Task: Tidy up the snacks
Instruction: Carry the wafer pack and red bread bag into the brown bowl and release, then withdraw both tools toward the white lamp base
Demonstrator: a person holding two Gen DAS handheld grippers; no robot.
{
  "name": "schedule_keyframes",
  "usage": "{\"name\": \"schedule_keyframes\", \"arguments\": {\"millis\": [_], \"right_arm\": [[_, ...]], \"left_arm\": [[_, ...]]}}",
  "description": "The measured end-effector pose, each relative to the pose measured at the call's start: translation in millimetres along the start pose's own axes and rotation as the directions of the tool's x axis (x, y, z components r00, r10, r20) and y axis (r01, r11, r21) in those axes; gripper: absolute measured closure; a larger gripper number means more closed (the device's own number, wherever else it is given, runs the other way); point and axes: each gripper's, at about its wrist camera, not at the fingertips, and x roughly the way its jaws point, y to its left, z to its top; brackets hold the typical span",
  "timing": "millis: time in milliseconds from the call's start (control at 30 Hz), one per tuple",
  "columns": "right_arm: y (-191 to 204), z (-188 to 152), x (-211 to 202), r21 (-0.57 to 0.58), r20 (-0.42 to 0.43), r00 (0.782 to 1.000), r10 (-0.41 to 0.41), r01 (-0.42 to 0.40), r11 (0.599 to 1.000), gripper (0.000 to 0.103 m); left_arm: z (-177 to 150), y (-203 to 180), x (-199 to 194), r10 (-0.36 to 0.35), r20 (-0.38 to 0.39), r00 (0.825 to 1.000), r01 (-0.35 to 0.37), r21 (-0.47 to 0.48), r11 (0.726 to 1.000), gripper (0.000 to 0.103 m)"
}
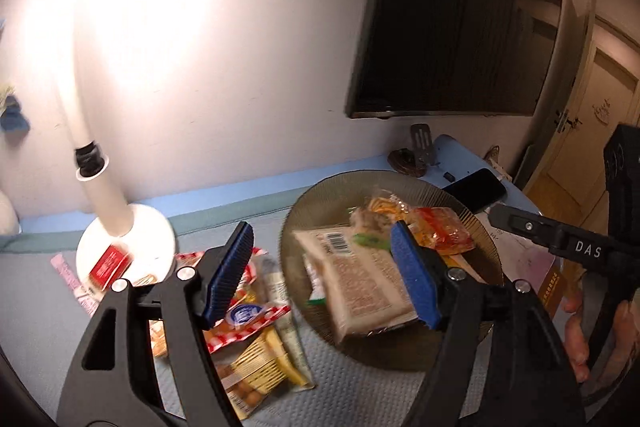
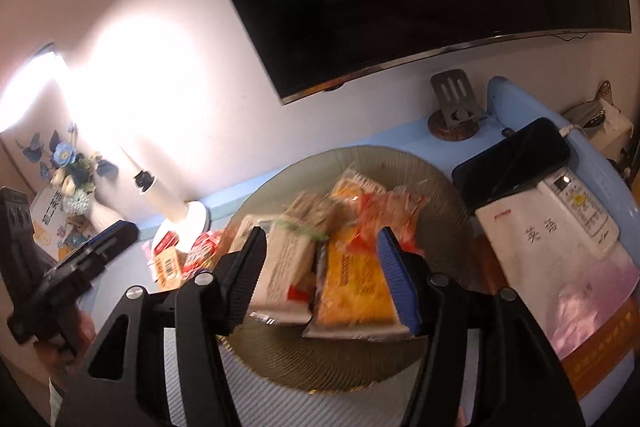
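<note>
Blue table | your left gripper gapes empty beside the snack-filled plate | your right gripper gapes empty above it

White letters "DAS" are showing on the black arm of the right gripper, while two dark characters, "英语", are showing on the cover of the white booklet under the remote control.

Snack packets piled on ribbed glass plate.
</note>
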Motion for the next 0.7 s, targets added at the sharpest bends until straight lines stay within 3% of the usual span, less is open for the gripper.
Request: {"name": "schedule_keyframes", "arguments": {"millis": [233, 433, 533, 633, 700], "right_arm": [[57.6, -26.2, -5.3, -0.055, -0.052, 0.994, 0.099, -0.101, 0.993, 0.042], [104.4, -57.3, 6.7, -0.058, -0.129, 0.977, 0.168, -0.176, 0.983, 0.038], [119.6, -99.2, 37.3, 0.030, -0.254, 0.936, 0.245, -0.245, 0.969, 0.032], [131.9, -136.3, 68.6, 0.043, -0.374, 0.899, 0.229, -0.230, 0.972, 0.033], [136.6, -144.3, 79.1, 0.056, -0.402, 0.885, 0.237, -0.235, 0.970, 0.033]], "left_arm": [[-29.9, 113.3, -76.1, 0.111, 0.014, 0.994, -0.105, -0.236, 0.966, 0.033], [-60.9, 161.7, -116.0, 0.155, 0.000, 0.988, -0.147, -0.313, 0.938, 0.033], [-72.9, 170.3, -109.3, 0.139, -0.033, 0.990, -0.142, -0.334, 0.932, 0.033], [-84.1, 175.2, -91.3, 0.092, -0.071, 0.993, -0.111, -0.345, 0.932, 0.033], [-88.3, 169.9, -72.8, 0.055, -0.097, 0.994, -0.083, -0.311, 0.947, 0.029]]}}
